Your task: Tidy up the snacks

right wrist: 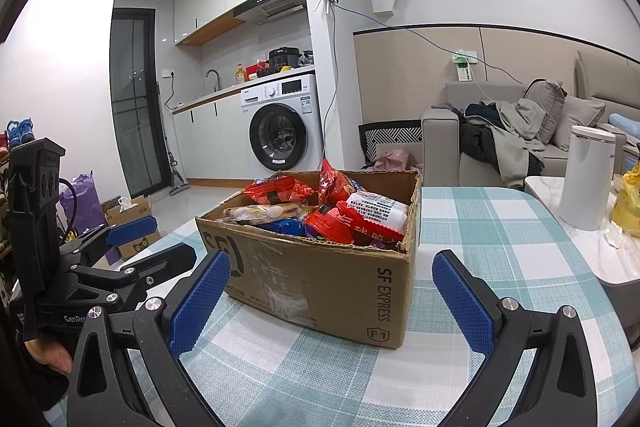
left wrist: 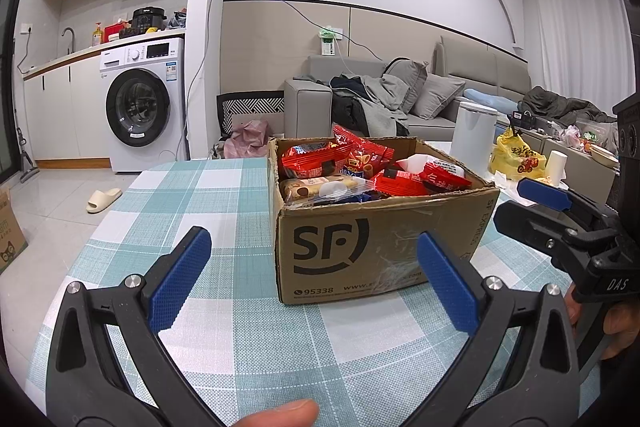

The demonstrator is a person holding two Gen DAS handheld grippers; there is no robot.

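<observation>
A cardboard box (left wrist: 360,247) stands on the table (left wrist: 240,327) with its checked cloth, its flaps open and its inside filled with snacks (left wrist: 360,167), mostly red packets with a white one and some biscuits among them. The left gripper (left wrist: 314,281) hangs in front of the box with its blue pads spread wide and nothing between them. The right gripper (right wrist: 332,301) is just as wide and empty, near the box's corner.

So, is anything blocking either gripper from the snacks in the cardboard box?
Nothing visible. Left gripper and right gripper are open, facing the cardboard box; only bare tablecloth lies between. The open top exposes the snacks.
</observation>
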